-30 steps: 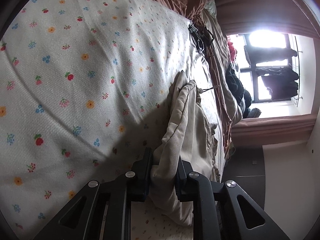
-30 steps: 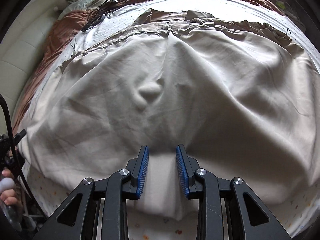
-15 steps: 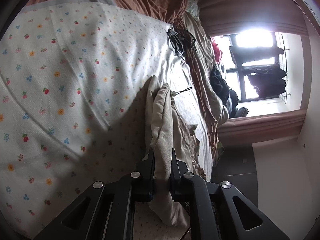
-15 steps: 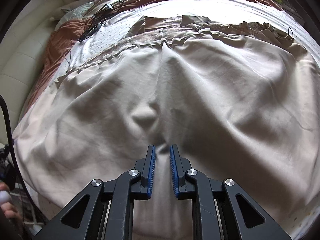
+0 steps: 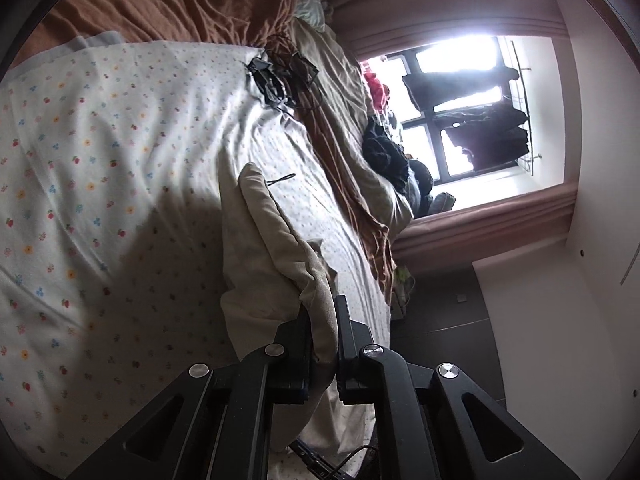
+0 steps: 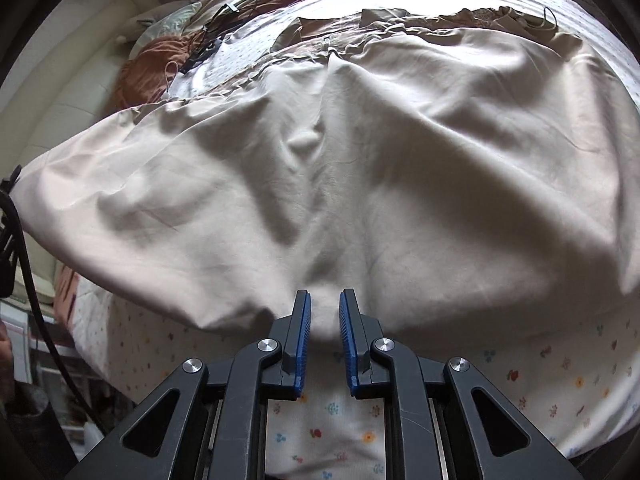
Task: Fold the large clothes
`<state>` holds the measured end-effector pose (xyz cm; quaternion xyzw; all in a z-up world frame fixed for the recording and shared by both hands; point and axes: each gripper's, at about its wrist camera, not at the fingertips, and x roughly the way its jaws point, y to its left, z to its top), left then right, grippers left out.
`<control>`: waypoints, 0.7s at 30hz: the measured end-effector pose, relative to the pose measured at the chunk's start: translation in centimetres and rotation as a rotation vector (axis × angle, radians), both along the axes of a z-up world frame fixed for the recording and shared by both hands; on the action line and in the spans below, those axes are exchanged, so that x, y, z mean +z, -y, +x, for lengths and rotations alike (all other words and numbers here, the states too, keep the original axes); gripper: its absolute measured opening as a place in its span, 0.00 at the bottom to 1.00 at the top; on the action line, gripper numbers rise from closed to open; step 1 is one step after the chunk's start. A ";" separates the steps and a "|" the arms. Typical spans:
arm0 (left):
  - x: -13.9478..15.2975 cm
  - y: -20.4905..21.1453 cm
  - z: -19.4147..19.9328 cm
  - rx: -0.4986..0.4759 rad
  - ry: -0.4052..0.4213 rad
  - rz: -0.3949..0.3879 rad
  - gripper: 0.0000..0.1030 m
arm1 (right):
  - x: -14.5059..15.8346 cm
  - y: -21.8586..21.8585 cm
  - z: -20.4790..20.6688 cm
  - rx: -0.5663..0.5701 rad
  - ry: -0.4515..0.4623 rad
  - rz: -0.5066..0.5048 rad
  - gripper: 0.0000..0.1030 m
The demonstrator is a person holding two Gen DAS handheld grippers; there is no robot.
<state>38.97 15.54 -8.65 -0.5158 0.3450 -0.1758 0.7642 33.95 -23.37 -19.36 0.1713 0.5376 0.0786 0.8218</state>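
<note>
Both ends are getting lifted: left hand-held gripper [image 5: 322, 332] is pinching a bunched edge of the soft, wrinkly beige garment [image 6: 360, 168], right hand-held gripper [image 6: 324, 320] is clamping its hem, billowing over the flower-print bed sheet [image 5: 100, 168].

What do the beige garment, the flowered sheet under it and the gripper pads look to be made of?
Large beige garment: thin matte woven cloth, probably cotton, going by its soft creases. White flower-printed bed sheet: matte cloth with a faint woven grain, likely cotton too. Blue ribbed pads of the right gripper: probably rubber or soft plastic.
</note>
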 end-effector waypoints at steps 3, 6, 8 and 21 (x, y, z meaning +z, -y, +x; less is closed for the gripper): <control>2.0 1.3 0.6 -0.027 0.033 0.010 0.08 | 1.1 1.7 -0.9 -0.039 0.029 0.034 0.15; 3.9 2.9 1.3 -0.056 0.065 0.023 0.08 | 2.3 3.6 -1.8 -0.077 0.059 0.060 0.15; 5.2 4.2 1.8 -0.079 0.086 0.026 0.08 | 3.0 4.9 -2.4 -0.100 0.081 0.070 0.15; 11.6 16.6 4.6 -0.262 0.188 0.080 0.07 | 4.9 15.6 -6.7 -0.300 0.165 0.127 0.16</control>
